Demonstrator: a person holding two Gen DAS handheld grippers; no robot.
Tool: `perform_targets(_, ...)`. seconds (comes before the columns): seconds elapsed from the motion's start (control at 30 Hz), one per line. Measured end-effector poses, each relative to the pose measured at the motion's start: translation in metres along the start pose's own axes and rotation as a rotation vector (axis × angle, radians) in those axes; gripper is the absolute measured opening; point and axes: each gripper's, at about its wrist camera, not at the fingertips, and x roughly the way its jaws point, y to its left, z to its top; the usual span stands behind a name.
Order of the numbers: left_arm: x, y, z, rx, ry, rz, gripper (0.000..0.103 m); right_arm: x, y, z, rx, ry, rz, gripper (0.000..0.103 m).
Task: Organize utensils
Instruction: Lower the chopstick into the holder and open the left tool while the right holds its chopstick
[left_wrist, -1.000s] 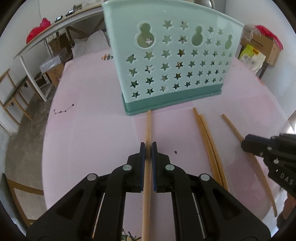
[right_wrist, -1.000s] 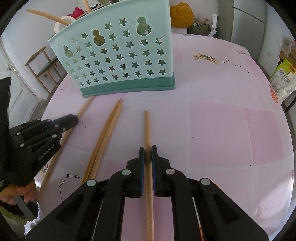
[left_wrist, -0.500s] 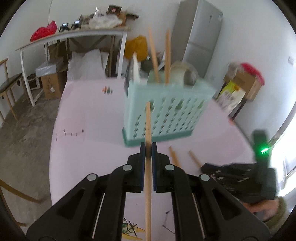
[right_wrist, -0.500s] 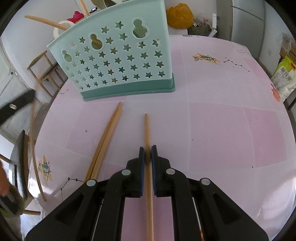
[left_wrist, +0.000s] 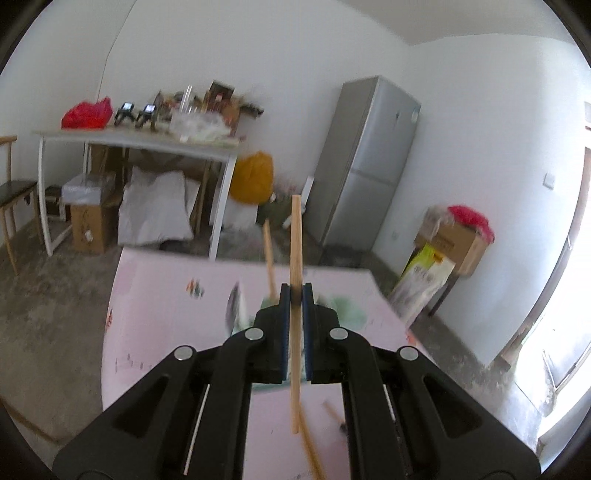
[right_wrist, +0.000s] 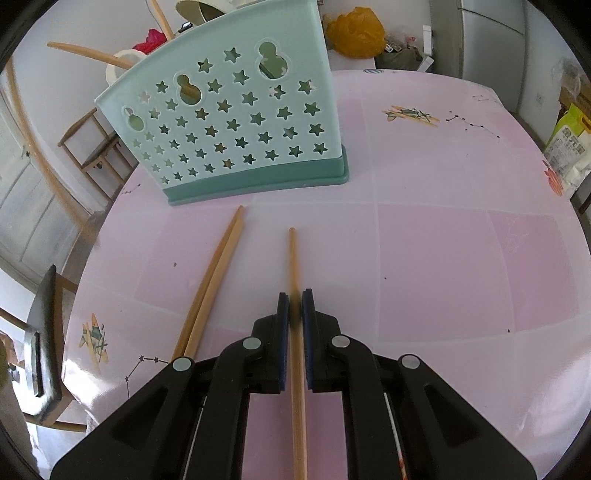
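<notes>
My left gripper (left_wrist: 294, 295) is shut on a wooden chopstick (left_wrist: 295, 258) and holds it upright, high above the pink table (left_wrist: 155, 314). The mint utensil holder (left_wrist: 343, 314) is a blur behind its fingers. In the right wrist view the mint star-holed holder (right_wrist: 236, 125) stands at the back of the table. My right gripper (right_wrist: 294, 300) is shut on another chopstick (right_wrist: 293, 254) that lies along the table. Two more chopsticks (right_wrist: 214, 280) lie side by side to its left. The left gripper (right_wrist: 40, 347) shows at the left edge, with its curved-looking chopstick (right_wrist: 48, 173) raised.
A wooden spoon (right_wrist: 88, 55) and a cup (right_wrist: 199, 9) stick out of the holder. Beyond the table are a grey fridge (left_wrist: 365, 162), a white side table (left_wrist: 129, 144), boxes (left_wrist: 454, 240) and a wooden chair (right_wrist: 92, 147).
My left gripper has lifted its chopstick off the table and risen high, tilting up so the holder drops low in view. My right gripper has stayed shut on its chopstick, barely moving.
</notes>
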Motion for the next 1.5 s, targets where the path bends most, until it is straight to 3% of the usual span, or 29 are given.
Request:
perform_targets(0.23, 0.002, -0.027, 0.05, 0.057, -0.174, -0.002, 0.005, 0.001, -0.001, 0.002, 0.008, -0.004, 0.008, 0.008)
perform_targets(0.47, 0.028, -0.035, 0.063, 0.053, -0.237, 0.054, 0.005, 0.001, -0.003, 0.003, 0.014, -0.005, 0.018, 0.008)
perform_targets(0.7, 0.067, -0.035, 0.049, 0.057, -0.228, 0.106, 0.005, 0.001, -0.003, 0.003, 0.02, -0.004, 0.023, 0.008)
perform_targets(0.97, 0.106, -0.028, 0.004, 0.093, -0.114, 0.083, 0.005, 0.001, -0.003, 0.003, 0.012, -0.003, 0.016, 0.008)
perform_targets(1.17, 0.099, -0.022, -0.002, 0.082, -0.118, 0.061, 0.01, 0.002, 0.002, 0.005, -0.008, 0.0, -0.004, 0.008)
perform_targets(1.5, 0.04, -0.015, -0.016, 0.074, -0.144, 0.056, 0.024, 0.002, 0.008, 0.005, -0.043, -0.008, -0.051, 0.007)
